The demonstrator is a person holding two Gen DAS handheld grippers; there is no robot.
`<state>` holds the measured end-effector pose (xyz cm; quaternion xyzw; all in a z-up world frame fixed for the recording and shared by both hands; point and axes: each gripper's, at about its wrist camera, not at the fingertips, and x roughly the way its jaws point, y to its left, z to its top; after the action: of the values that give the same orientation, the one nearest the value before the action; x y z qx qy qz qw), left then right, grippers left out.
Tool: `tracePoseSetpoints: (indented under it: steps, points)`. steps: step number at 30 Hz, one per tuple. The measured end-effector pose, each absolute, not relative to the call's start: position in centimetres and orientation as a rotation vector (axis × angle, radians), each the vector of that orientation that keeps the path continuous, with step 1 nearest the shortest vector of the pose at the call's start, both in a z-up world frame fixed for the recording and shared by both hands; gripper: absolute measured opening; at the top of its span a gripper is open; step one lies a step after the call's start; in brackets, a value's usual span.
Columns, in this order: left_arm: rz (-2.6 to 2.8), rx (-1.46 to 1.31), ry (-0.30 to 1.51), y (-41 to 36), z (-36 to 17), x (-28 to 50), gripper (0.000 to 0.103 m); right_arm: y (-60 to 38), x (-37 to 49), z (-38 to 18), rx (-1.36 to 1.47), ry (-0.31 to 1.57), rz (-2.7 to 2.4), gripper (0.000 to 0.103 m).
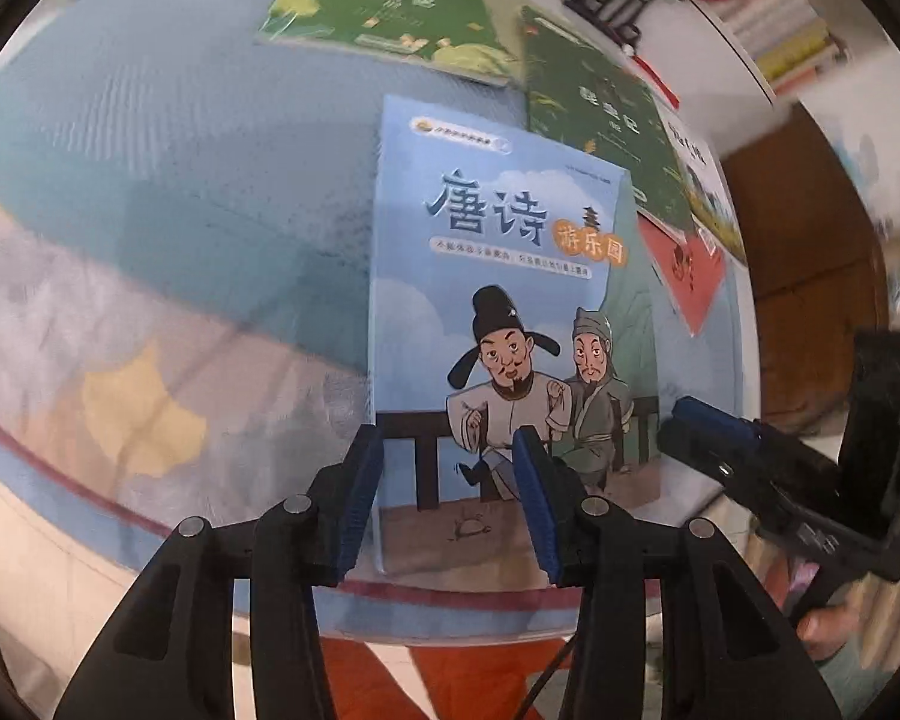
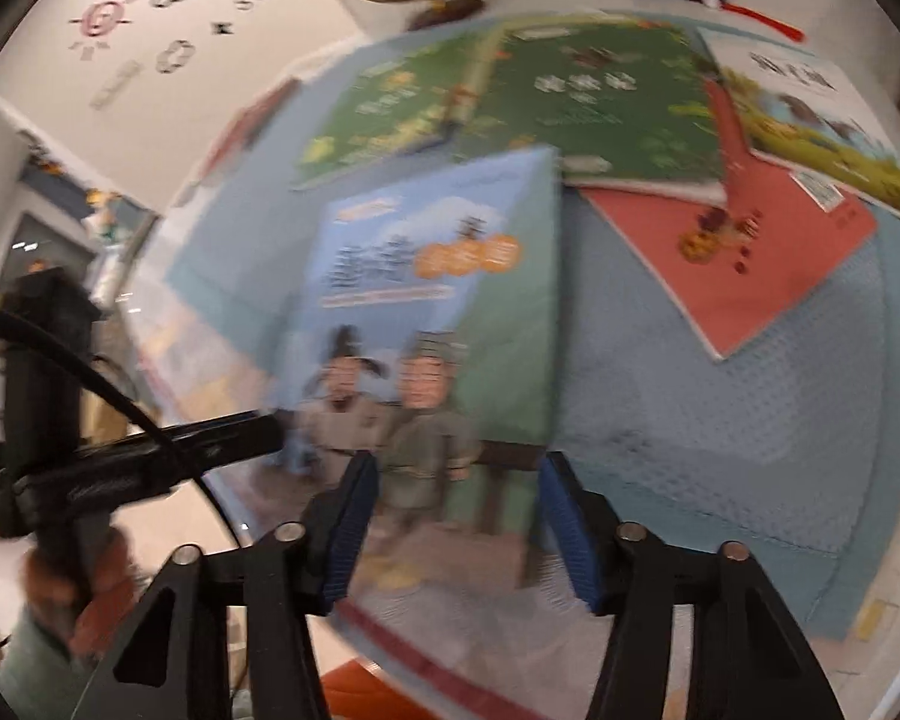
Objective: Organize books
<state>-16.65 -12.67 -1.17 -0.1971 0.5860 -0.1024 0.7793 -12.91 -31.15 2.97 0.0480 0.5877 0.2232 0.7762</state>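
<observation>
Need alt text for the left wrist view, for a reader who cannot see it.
The left gripper straddles the near left edge of a light blue cartoon-cover book lying on a blue table mat. Two green books and a red one lie beyond; the right gripper enters from the right.

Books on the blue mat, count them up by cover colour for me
Light blue: 1, the cartoon-cover book
Green: 2, a lighter green book and a dark green book
Red: 1, the red book
White with a landscape: 1, the white book
Total: 5
</observation>
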Motion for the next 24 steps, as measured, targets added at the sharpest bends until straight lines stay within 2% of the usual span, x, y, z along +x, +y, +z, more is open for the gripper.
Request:
tracePoseSetpoints:
  steps: [3, 7, 10, 14, 19, 24]
  points:
    - [-0.251, -0.379, 1.293, -12.9, -1.1, -16.6, 0.041, -31.6, -12.9, 1.9, 0.111, 1.279, 0.437, 0.044]
    - [-0.260, -0.313, 1.408, -13.1, -2.0, -16.4, 0.041, -32.1, -13.5, 1.8, 0.121, 1.267, 0.441, 0.043]
    - [-0.282, -0.307, 1.426, -13.3, -2.0, -16.9, 0.042, -32.3, -14.0, 1.8, 0.126, 1.276, 0.431, 0.043]
    - [-0.299, -0.296, 1.390, -13.2, -1.3, -17.2, 0.041, -32.2, -14.4, 1.6, 0.147, 1.277, 0.432, 0.044]
    - [-0.446, -0.559, 1.209, -9.6, 2.0, -18.0, 0.040, -33.1, -14.5, 1.4, 0.231, 1.278, 0.424, 0.045]
    - [-0.451, -0.495, 1.220, -10.2, 2.0, -17.4, 0.040, -34.6, -14.2, 0.9, 0.390, 1.291, 0.431, 0.045]
